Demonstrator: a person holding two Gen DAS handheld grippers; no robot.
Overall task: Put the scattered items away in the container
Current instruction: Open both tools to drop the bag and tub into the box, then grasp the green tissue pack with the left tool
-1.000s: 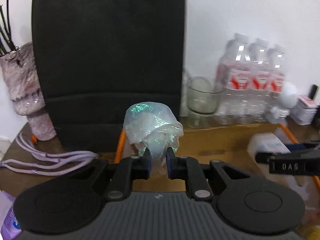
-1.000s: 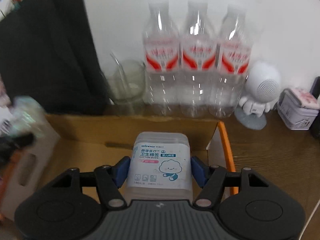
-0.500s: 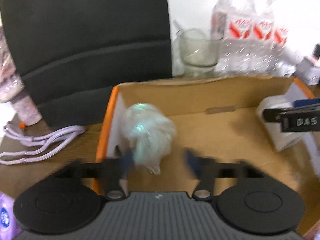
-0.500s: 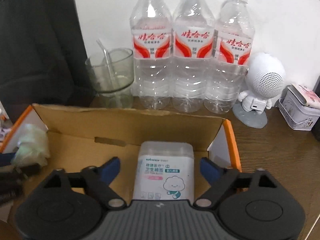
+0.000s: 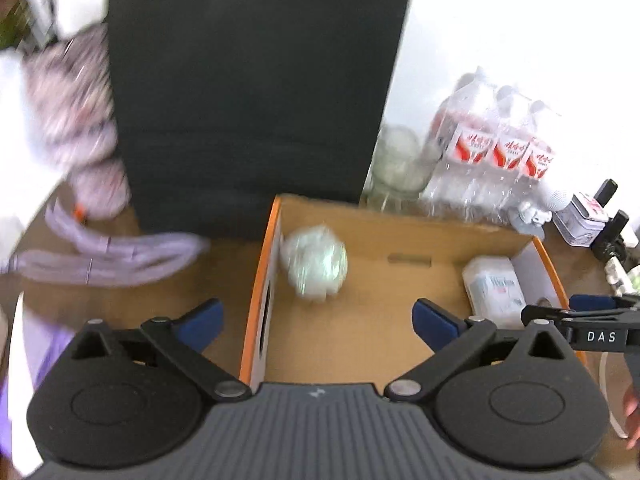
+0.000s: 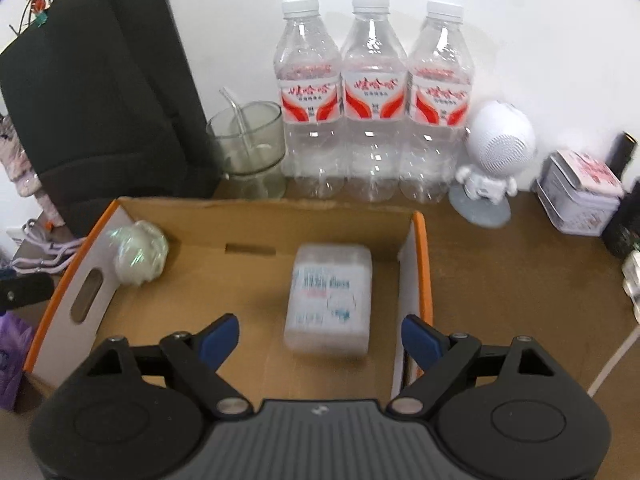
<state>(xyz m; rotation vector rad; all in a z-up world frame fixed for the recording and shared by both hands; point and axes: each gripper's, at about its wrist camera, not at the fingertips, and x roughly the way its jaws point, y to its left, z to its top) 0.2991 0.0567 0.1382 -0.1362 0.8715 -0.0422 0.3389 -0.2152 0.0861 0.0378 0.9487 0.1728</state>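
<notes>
Left wrist view: shimmery crumpled bundle [image 5: 314, 266] lies in box [image 5: 404, 340]; left tool [image 5: 316, 320] opening, empty.

Matt cardboard box [image 6: 256, 216], shiny iridescent film ball [image 6: 138, 256], clear plastic bottles [image 6: 374, 100].

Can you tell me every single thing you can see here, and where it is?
box: 1, brown with orange edges, middle of table
shiny ball: 1, pale iridescent, box's left corner
swab pack: 1, clear with white label, box's right side
bottles: 3, clear with red labels, behind box
glass: 1, clear, holding a straw, left of bottles
black bag: 1, back left
robot figure: 1, white, right of bottles
tin: 1, white and pink, far right
cord: 1, lilac, left of box
table: 1, brown
left gripper: black with blue pads, opening, empty
right gripper: same, open, empty
</notes>
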